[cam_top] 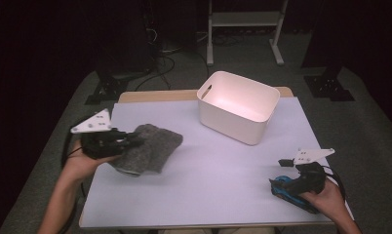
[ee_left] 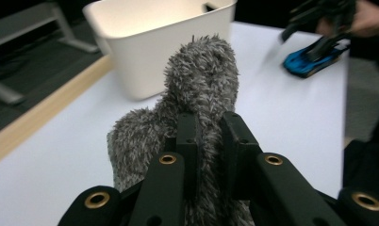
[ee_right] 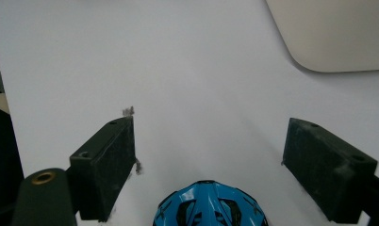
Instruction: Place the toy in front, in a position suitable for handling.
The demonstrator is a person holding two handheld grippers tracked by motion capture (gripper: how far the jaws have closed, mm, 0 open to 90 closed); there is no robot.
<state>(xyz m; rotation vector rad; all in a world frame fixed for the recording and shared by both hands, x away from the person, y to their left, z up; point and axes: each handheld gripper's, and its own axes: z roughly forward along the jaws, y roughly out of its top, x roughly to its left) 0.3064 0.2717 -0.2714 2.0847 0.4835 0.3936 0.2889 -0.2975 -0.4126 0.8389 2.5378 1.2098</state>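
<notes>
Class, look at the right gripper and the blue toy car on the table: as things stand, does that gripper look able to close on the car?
Probably yes. The right gripper stands open with the blue toy car low between its jaws, nothing lying between pads and car. The white bin and the left gripper, shut on the grey fuzzy cloth, are well away.

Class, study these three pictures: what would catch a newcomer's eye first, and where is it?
First, the fuzzy grey cloth pinched in the left hand-held gripper, held above the table's left side. Next, the white bin standing at the far middle of the white table. Then the bright blue toy car between the open jaws of the right hand-held gripper, front right.
</notes>
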